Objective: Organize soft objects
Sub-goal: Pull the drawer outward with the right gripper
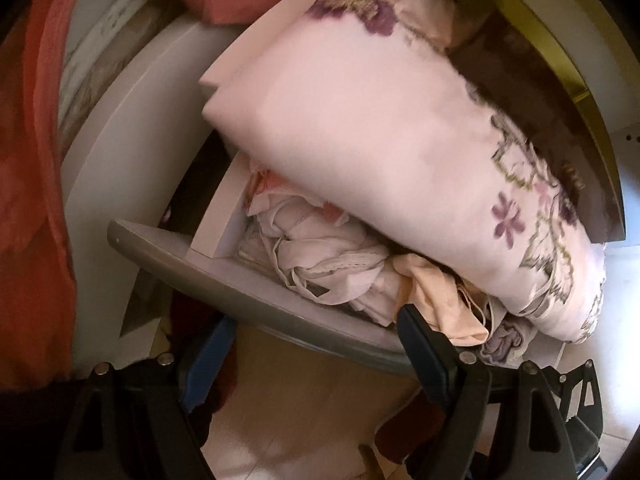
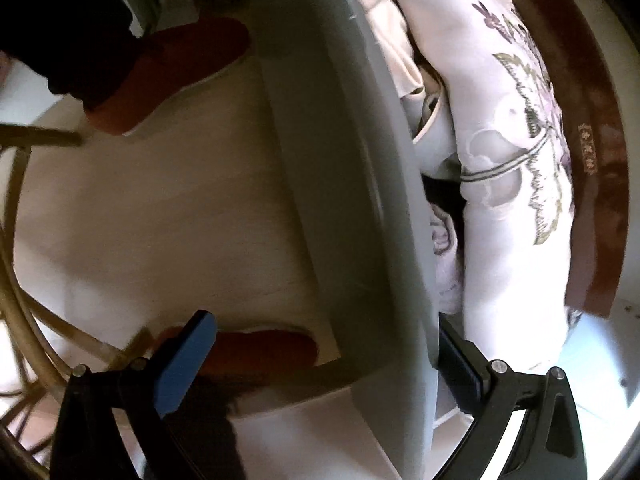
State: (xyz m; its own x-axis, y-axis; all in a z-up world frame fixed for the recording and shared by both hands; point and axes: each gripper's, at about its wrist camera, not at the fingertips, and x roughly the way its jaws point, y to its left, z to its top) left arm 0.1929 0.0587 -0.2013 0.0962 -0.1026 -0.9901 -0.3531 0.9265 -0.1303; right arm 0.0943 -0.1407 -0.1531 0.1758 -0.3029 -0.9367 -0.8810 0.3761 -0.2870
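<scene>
Left wrist: plump embroidered satin quilt (image 1: 360,120)

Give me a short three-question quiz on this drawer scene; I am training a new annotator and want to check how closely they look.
1. True or false: the folded floral bedding lies on top of the crumpled clothes in the open drawer.
2. Which colour are the flowers printed on the bedding? A) purple B) blue C) yellow
3. Fill in: in the left wrist view the left tongs stand ___, with nothing between their pads.

Key: 1 true; 2 A; 3 open. In the right wrist view the right tongs also stand wide, astride the grey drawer front, not pressing on it.
</scene>
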